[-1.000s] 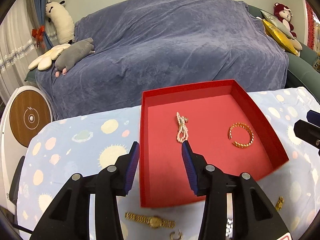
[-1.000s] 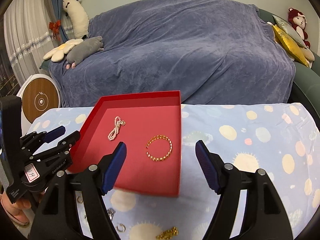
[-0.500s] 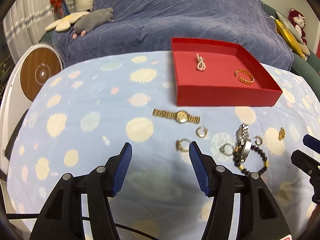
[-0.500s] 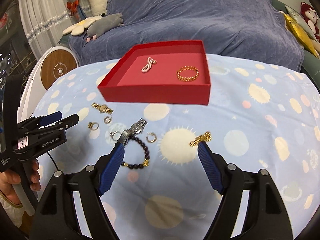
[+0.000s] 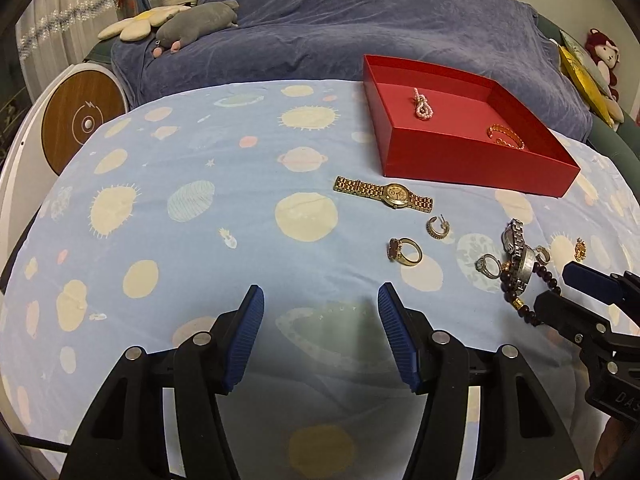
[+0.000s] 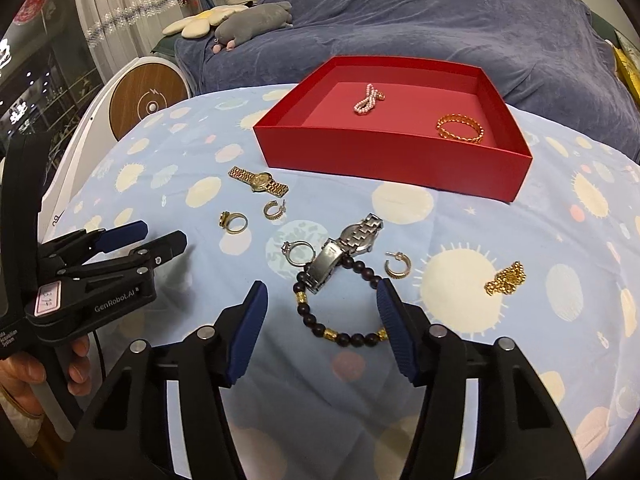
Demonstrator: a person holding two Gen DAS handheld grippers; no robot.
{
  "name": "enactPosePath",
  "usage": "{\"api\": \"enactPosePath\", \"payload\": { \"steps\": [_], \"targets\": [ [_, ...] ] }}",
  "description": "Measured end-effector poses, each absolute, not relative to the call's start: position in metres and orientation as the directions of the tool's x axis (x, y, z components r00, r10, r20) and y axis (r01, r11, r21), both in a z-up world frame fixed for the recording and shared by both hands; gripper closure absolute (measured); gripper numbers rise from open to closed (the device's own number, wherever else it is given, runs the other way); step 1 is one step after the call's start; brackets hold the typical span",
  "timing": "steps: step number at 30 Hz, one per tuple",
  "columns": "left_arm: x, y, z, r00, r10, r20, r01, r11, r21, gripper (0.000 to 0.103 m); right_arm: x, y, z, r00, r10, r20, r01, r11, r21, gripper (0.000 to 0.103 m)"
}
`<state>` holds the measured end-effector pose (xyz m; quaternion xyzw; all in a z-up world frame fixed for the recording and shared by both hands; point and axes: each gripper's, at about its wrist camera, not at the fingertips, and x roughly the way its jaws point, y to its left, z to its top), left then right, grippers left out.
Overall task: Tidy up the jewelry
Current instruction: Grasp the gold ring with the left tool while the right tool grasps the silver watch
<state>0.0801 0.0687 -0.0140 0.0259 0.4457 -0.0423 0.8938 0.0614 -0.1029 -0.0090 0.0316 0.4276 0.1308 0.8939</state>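
A sofa (image 6: 400, 20) under a blue cover is sitting behind the table (image 5: 160, 160), where the red box (image 6: 400, 152) is holding a pearl string (image 6: 368, 98) and a gold bracelet (image 6: 460, 128). You are angling both tools downward. Your left gripper (image 5: 320, 304) is hanging open over bare cloth, with the gold watch (image 5: 384, 194) and a gold ring (image 5: 404, 251) ahead of it. Your right gripper (image 6: 318, 300) is closing, its jaws straddling the bead bracelet (image 6: 340, 312) without pressing it; the silver watch (image 6: 344, 252) is lying across the beads.
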Motion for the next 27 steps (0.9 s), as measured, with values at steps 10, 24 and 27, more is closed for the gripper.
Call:
{"api": "enactPosePath", "payload": {
  "steps": [10, 24, 27],
  "targets": [
    [0.079, 0.067, -0.016, 0.593, -0.074, -0.802, 0.11, 0.994, -0.011, 0.045, 0.083, -0.105, -0.025, 0.568, 0.287, -0.771, -0.168, 0.958, 0.232, 0.061],
    [0.096, 0.035, -0.019, 0.561, -0.18, -0.808, 0.174, 0.98, -0.097, 0.045, 0.075, -0.124, -0.012, 0.594, 0.28, -0.754, -0.151, 0.959, 0.238, 0.093],
    [0.101, 0.035, -0.02, 0.556, -0.196, -0.808, 0.166, 0.978, -0.123, 0.045, 0.07, -0.126, -0.006, 0.606, 0.276, -0.746, -0.159, 0.961, 0.226, 0.093]
  ]
}}
